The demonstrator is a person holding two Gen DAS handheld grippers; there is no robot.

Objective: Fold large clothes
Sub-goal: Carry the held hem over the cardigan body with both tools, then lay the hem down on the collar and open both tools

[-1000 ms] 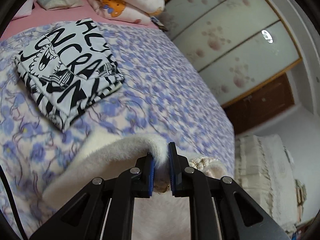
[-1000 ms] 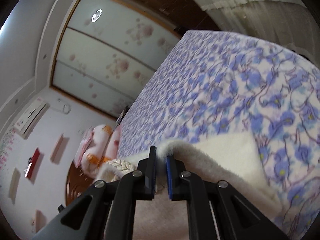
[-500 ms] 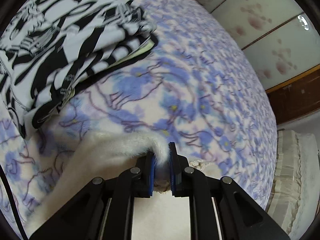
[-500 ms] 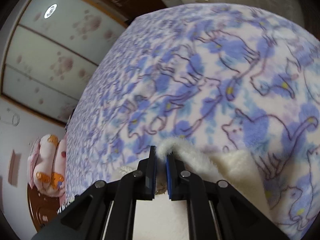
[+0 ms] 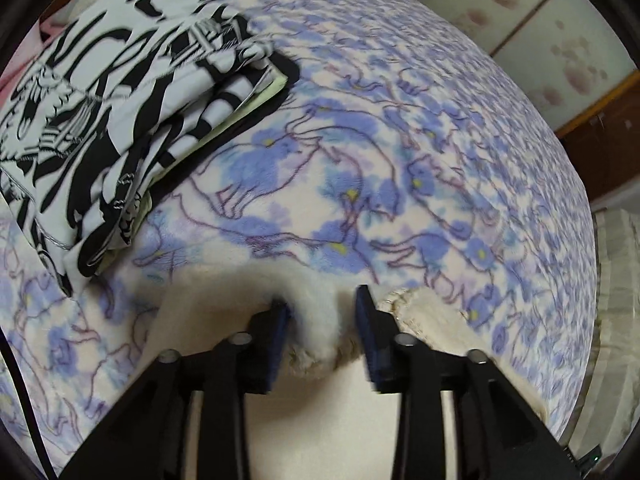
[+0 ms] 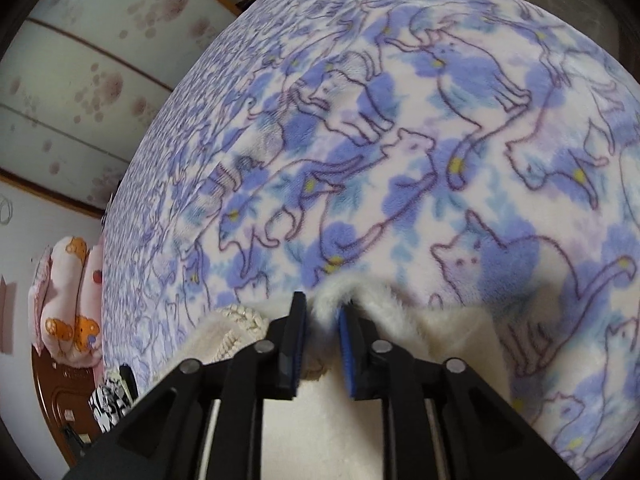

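Note:
A cream fleece garment [image 5: 192, 320] with a knitted trim [image 5: 404, 300] lies on the bed's blue cat-print blanket [image 5: 400, 160]. My left gripper [image 5: 322, 300] points down at its folded far edge. Its jaws are opening, and a ridge of fleece stands loose between them with a gap at the right pad. In the right wrist view the same garment [image 6: 448, 332] and its knitted trim [image 6: 236, 320] lie under my right gripper [image 6: 322, 306]. Those jaws are opening too, with a tuft of fleece between the pads, no longer pinched.
A folded black-and-white printed garment [image 5: 120, 100] lies on the blanket, far left of the left gripper. Pink bear-print bedding [image 6: 68, 300] is piled by the brown headboard [image 6: 60, 400]. Paw-print sliding doors [image 5: 560, 40] stand beyond the bed. A pale curtain [image 5: 616, 280] hangs at the right.
Both grippers came down to the blanket with the fleece edge pinched. Now both have parted their jaws and the fleece sits loose between the pads.

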